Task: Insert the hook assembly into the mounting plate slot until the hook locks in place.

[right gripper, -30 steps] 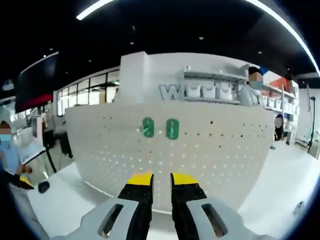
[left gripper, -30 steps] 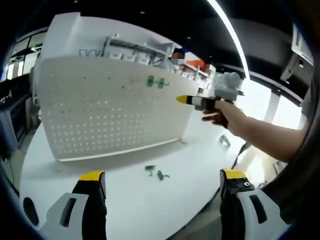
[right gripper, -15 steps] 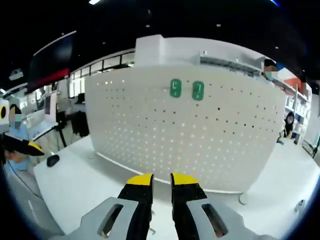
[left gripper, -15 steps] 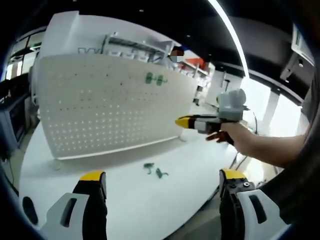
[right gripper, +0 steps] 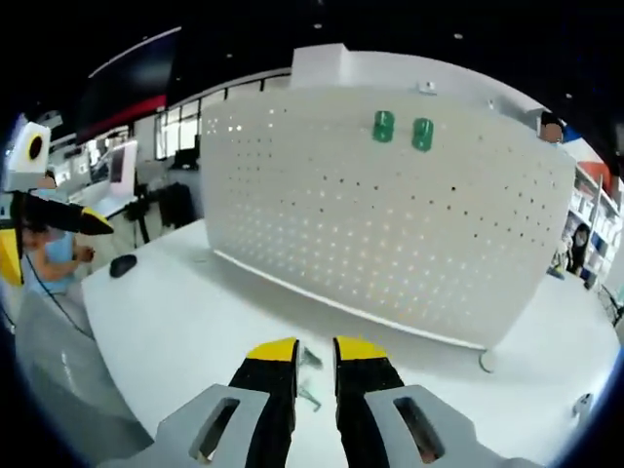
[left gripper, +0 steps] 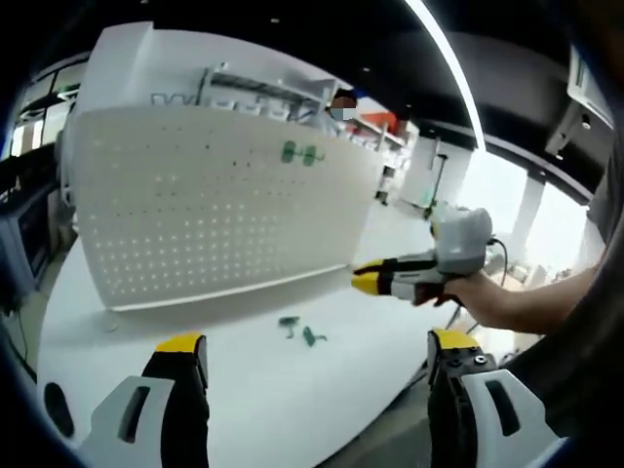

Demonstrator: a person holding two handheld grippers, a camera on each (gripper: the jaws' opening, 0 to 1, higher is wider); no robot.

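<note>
A white pegboard [left gripper: 214, 214] stands upright on the white table [left gripper: 253, 390], with two green hooks [left gripper: 300, 152] mounted near its top. Two loose green hooks [left gripper: 300, 331] lie on the table in front of it. My left gripper [left gripper: 317, 343] is low over the near table edge, jaws wide open and empty. My right gripper [left gripper: 370, 283], held in a hand, hovers to the right of the loose hooks with its jaws together. In the right gripper view my right gripper [right gripper: 316, 351] points down at the loose hooks [right gripper: 308, 363]; the mounted hooks [right gripper: 403, 129] are high on the pegboard [right gripper: 390, 224].
A dark mouse [right gripper: 123, 264] lies on the table at the left, near a person. One finger [right gripper: 68, 214] of my left gripper shows at that side. The pegboard's round foot [right gripper: 487, 361] rests at the right. Shelving stands behind the board.
My right gripper has pulled back from the upper pegboard and dropped toward the table, now above the loose hooks. The left gripper has hardly moved.
</note>
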